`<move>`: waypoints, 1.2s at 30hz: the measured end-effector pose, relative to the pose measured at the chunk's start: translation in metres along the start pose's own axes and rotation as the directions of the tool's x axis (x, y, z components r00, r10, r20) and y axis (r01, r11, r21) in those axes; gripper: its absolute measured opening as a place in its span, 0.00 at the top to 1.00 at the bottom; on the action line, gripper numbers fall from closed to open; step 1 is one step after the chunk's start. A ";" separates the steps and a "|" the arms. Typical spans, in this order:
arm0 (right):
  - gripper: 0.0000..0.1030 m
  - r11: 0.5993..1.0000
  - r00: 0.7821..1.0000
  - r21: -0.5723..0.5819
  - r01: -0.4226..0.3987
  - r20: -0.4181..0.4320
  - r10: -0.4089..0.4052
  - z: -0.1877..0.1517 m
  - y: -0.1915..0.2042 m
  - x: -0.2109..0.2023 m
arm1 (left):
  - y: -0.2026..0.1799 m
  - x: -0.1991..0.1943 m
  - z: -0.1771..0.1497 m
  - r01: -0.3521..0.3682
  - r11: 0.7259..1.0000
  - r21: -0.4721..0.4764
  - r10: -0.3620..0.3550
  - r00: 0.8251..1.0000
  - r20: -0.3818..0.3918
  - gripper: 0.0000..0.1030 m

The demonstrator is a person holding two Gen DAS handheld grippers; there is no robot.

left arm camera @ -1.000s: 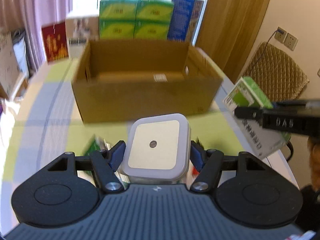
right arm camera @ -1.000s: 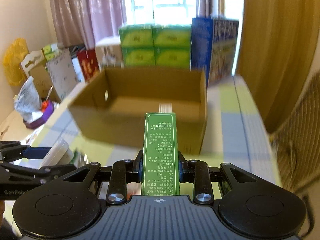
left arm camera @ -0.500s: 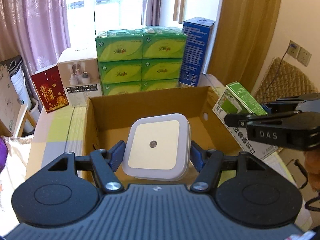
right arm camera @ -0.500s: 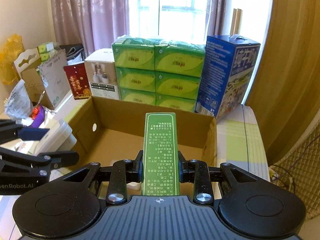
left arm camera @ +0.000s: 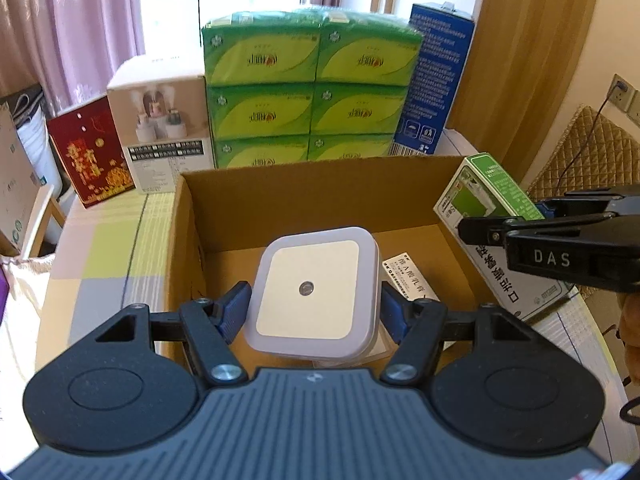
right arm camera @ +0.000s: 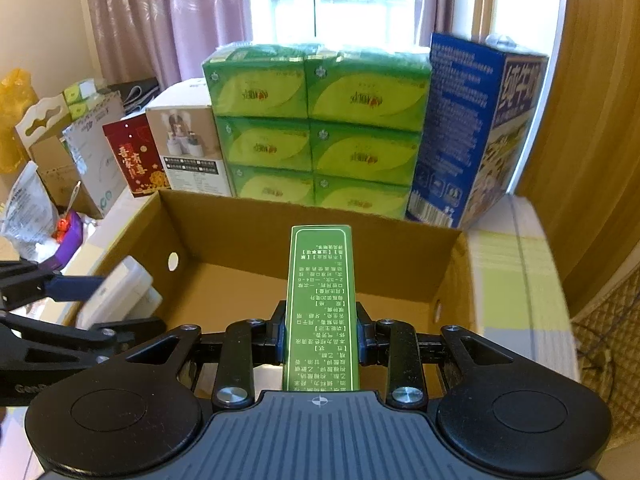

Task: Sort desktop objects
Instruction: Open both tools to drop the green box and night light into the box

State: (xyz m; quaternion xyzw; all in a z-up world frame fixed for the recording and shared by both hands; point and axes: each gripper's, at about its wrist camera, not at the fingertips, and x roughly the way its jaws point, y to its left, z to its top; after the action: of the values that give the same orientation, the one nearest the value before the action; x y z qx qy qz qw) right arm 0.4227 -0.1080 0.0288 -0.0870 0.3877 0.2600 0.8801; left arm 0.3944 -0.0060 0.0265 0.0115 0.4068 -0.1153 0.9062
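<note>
Left gripper (left arm camera: 312,308): closed on the white night light (left arm camera: 310,294), blue pads pressed to its two sides, held over the open cardboard box (left arm camera: 320,192).
Right gripper (right arm camera: 320,334): clamped on the narrow edges of the green carton (right arm camera: 320,308), which sticks out forward above the box interior.
Change: a second ago both grippers faced the box's outer front wall from lower down; now both look over the rim onto the box floor — the carry is done and the items hang above the drop zone.
Box contents: a white paper slip (left arm camera: 408,282) on the floor just right of the night light; the rest of the floor in view is bare.
Meaning for the task: probably the release step is next — lower, then let go.
Risk: the two grippers are near each other, so dropping one item at a time seems safer.
Backdrop: green tissue packs (right arm camera: 316,128) and a blue box (right arm camera: 472,128) stand behind the box.
</note>
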 end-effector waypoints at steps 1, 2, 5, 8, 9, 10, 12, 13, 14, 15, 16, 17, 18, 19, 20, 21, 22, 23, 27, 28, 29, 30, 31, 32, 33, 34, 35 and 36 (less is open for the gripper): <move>0.73 1.000 1.000 0.004 -0.001 -0.005 0.001 -0.001 0.000 0.004 | 0.000 0.004 -0.001 0.002 1.000 -0.003 -0.002 1.000 -0.005 0.39; 0.73 1.000 1.000 0.005 0.000 -0.007 0.000 -0.001 0.000 0.007 | 0.001 0.009 -0.002 0.001 1.000 -0.004 -0.002 1.000 -0.010 0.39; 0.73 1.000 1.000 0.010 -0.001 -0.015 0.002 -0.003 0.000 0.017 | 0.001 0.020 -0.004 0.000 1.000 -0.001 0.000 1.000 -0.020 0.39; 0.73 1.000 1.000 0.012 -0.001 -0.021 0.001 -0.006 -0.001 0.024 | 0.002 0.029 -0.005 -0.001 1.000 0.001 0.001 1.000 -0.027 0.38; 0.73 1.000 1.000 0.013 -0.002 -0.024 0.003 -0.007 -0.001 0.026 | 0.002 0.031 -0.005 -0.005 1.000 0.001 0.006 1.000 -0.029 0.38; 0.73 1.000 1.000 0.013 -0.006 -0.028 0.006 -0.008 -0.001 0.028 | 0.003 0.033 -0.004 -0.010 1.000 -0.002 0.010 0.999 -0.032 0.38; 0.73 1.000 0.999 0.014 -0.009 -0.034 0.009 -0.010 0.000 0.032 | 0.005 0.036 -0.004 -0.021 1.000 -0.012 0.021 0.999 -0.035 0.40; 0.73 1.000 0.999 0.016 -0.012 -0.037 0.012 -0.011 0.000 0.035 | 0.006 0.036 -0.005 -0.025 1.000 -0.014 0.024 0.999 -0.034 0.41; 0.73 1.000 0.999 0.019 -0.014 -0.038 0.015 -0.012 0.000 0.036 | 0.008 0.037 -0.005 -0.027 0.999 -0.020 0.026 0.999 -0.032 0.42; 0.73 1.000 0.999 0.022 -0.016 -0.040 0.017 -0.012 0.001 0.037 | 0.009 0.037 -0.005 -0.026 0.999 -0.027 0.025 0.999 -0.032 0.41; 0.73 1.000 0.999 0.024 -0.017 -0.041 0.018 -0.013 0.001 0.038 | 0.011 0.037 -0.004 -0.023 0.999 -0.031 0.022 0.999 -0.033 0.41; 0.73 1.000 0.999 0.026 -0.018 -0.041 0.019 -0.013 0.002 0.039 | 0.012 0.036 -0.005 -0.023 0.999 -0.030 0.022 0.999 -0.032 0.41; 0.73 0.999 0.999 0.029 -0.019 -0.041 0.020 -0.013 0.002 0.039 | 0.013 0.035 -0.005 -0.026 0.999 -0.029 0.025 0.999 -0.030 0.41; 0.73 0.999 0.999 0.032 -0.020 -0.042 0.021 -0.013 0.002 0.039 | 0.014 0.035 -0.005 -0.027 0.999 -0.029 0.026 0.999 -0.029 0.41; 0.73 0.999 0.999 0.035 -0.019 -0.041 0.021 -0.013 0.002 0.039 | 0.016 0.034 -0.006 -0.029 0.999 -0.031 0.028 0.999 -0.028 0.41; 0.73 0.999 0.999 0.037 -0.020 -0.041 0.021 -0.012 0.002 0.039 | 0.017 0.033 -0.006 -0.028 0.999 -0.035 0.027 0.999 -0.026 0.41; 0.73 0.999 0.999 0.043 -0.022 -0.042 0.023 -0.012 0.001 0.039 | 0.018 0.031 -0.007 -0.026 0.999 -0.039 0.025 0.999 -0.025 0.41; 0.73 0.998 0.999 0.051 -0.024 -0.041 0.027 -0.011 0.001 0.039 | 0.020 0.030 -0.007 -0.020 0.999 -0.046 0.019 1.000 -0.022 0.41; 0.56 0.997 0.999 0.063 -0.034 -0.017 0.035 -0.007 -0.001 0.034 | 0.026 0.022 -0.010 0.030 0.996 -0.088 -0.031 0.999 -0.008 0.41; 0.51 0.998 1.000 0.051 -0.023 -0.005 0.023 -0.007 0.000 0.031 | 0.027 0.020 -0.010 0.042 0.994 -0.100 -0.043 0.999 -0.006 0.41; 0.48 0.999 1.000 0.041 -0.017 0.006 0.017 -0.007 0.002 0.028 | 0.029 0.018 -0.011 0.051 0.993 -0.109 -0.052 0.999 -0.005 0.41; 0.47 0.999 1.000 0.032 -0.013 0.012 0.013 -0.007 0.003 0.025 | 0.029 0.015 -0.011 0.051 0.992 -0.112 -0.052 0.999 -0.005 0.41; 0.47 1.000 1.000 0.029 -0.012 0.014 0.012 -0.008 0.004 0.022 | 0.030 0.013 -0.012 0.050 0.992 -0.112 -0.051 0.999 -0.003 0.41; 0.47 1.000 1.000 0.027 -0.012 0.019 0.011 -0.009 0.005 0.018 | 0.029 0.010 -0.013 0.050 0.993 -0.111 -0.050 0.999 0.000 0.41; 0.47 1.000 1.000 0.024 -0.012 0.023 0.011 -0.009 0.006 0.014 | 0.029 0.007 -0.014 0.050 0.992 -0.113 -0.050 0.999 0.001 0.41; 0.47 1.000 0.999 0.018 -0.010 0.031 0.009 -0.009 0.007 0.010 | 0.029 0.003 -0.014 0.052 0.992 -0.116 -0.052 0.999 0.004 0.41; 0.47 1.000 0.999 0.013 -0.006 0.039 0.006 -0.010 0.009 0.005 | 0.029 -0.001 -0.015 0.055 0.992 -0.117 -0.054 0.999 0.009 0.41; 0.46 1.000 0.999 0.006 -0.004 0.049 0.004 -0.010 0.011 -0.001 | 0.028 -0.006 -0.016 0.053 0.992 -0.116 -0.052 0.999 0.013 0.41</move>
State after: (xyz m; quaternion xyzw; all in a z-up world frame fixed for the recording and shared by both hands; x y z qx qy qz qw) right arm 0.4102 -0.1028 0.0228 -0.0772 0.3671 0.2624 0.8891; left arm 0.3849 0.0246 0.0180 -0.0529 0.4083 -0.1153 0.9040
